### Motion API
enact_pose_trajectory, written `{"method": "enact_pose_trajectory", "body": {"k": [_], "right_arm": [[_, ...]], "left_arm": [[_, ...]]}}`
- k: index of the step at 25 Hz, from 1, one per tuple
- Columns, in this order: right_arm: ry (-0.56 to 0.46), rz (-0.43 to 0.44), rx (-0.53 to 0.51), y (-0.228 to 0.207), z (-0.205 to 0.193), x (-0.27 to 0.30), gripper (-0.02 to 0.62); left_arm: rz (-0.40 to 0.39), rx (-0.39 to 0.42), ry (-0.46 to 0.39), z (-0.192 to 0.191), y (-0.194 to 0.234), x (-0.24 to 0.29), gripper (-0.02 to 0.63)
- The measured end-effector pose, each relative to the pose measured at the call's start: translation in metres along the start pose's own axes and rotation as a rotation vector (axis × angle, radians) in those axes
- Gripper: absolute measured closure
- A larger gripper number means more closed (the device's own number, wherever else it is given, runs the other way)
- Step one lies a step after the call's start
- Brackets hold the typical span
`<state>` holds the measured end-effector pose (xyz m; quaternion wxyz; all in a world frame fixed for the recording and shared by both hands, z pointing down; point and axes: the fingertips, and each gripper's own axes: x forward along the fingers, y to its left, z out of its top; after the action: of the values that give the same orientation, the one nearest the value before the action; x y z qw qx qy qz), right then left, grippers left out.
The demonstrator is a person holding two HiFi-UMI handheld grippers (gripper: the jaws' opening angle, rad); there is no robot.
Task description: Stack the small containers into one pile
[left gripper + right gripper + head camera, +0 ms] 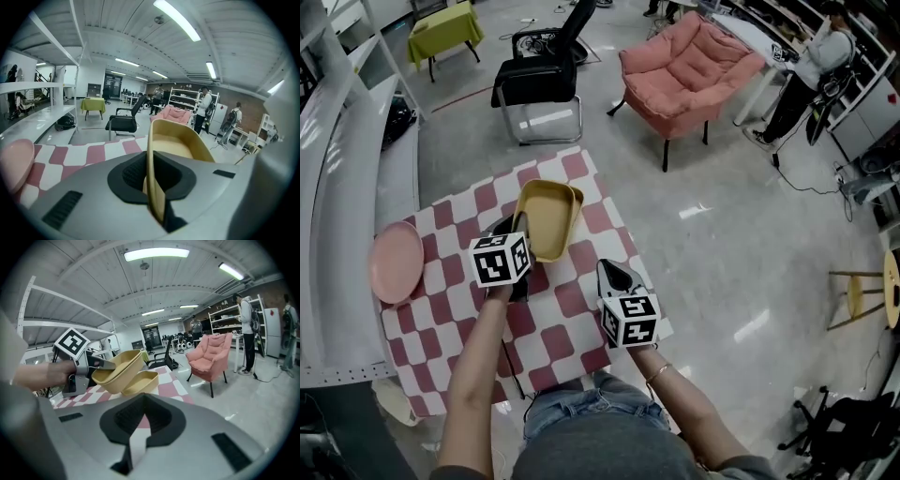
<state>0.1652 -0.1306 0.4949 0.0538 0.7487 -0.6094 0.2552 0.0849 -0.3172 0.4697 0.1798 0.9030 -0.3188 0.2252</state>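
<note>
My left gripper (517, 225) is shut on the near rim of a yellow container (546, 220) and holds it tilted, low over the red-and-white checked table (572, 323). A second yellow container (140, 380) stands on the cloth right under it, only its far edge (577, 197) showing from above. Whether the two touch I cannot tell. In the left gripper view the rim (152, 187) runs between the pads, with the container (176, 140) beyond. My right gripper (609, 272) rests nearer the front right of the table, shut and holding nothing (138, 427).
A pink plate (396, 262) lies at the table's left edge. A white shelf unit (337, 187) runs along the left. Beyond the table stand a black office chair (539, 80) and a pink armchair (689, 66). A person (820, 56) is at the far right.
</note>
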Motion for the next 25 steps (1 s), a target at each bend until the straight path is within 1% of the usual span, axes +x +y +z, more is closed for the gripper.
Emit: {"method": "enact_pose_trajectory", "body": {"k": [5, 11, 15, 19, 25], "right_arm": [[0.0, -0.039, 0.012, -0.001, 0.003, 0.008, 0.584], [0.0, -0.083, 0.017, 0.002, 0.008, 0.015, 0.584], [0.0, -0.111, 0.023, 0.0, 0.01, 0.018, 0.584], [0.006, -0.129, 0.036, 0.001, 0.009, 0.022, 0.584], [0.017, -0.146, 0.041, 0.0, 0.005, 0.029, 0.584]], "left_arm": [[-0.043, 0.019, 0.009, 0.008, 0.002, 0.018, 0.572], [-0.093, 0.038, 0.038, 0.005, 0.004, 0.037, 0.571], [-0.134, 0.035, 0.057, 0.004, 0.002, 0.048, 0.572], [-0.153, 0.053, 0.068, 0.001, 0.003, 0.059, 0.571], [-0.179, 0.056, 0.067, -0.001, 0.003, 0.071, 0.572]]}}
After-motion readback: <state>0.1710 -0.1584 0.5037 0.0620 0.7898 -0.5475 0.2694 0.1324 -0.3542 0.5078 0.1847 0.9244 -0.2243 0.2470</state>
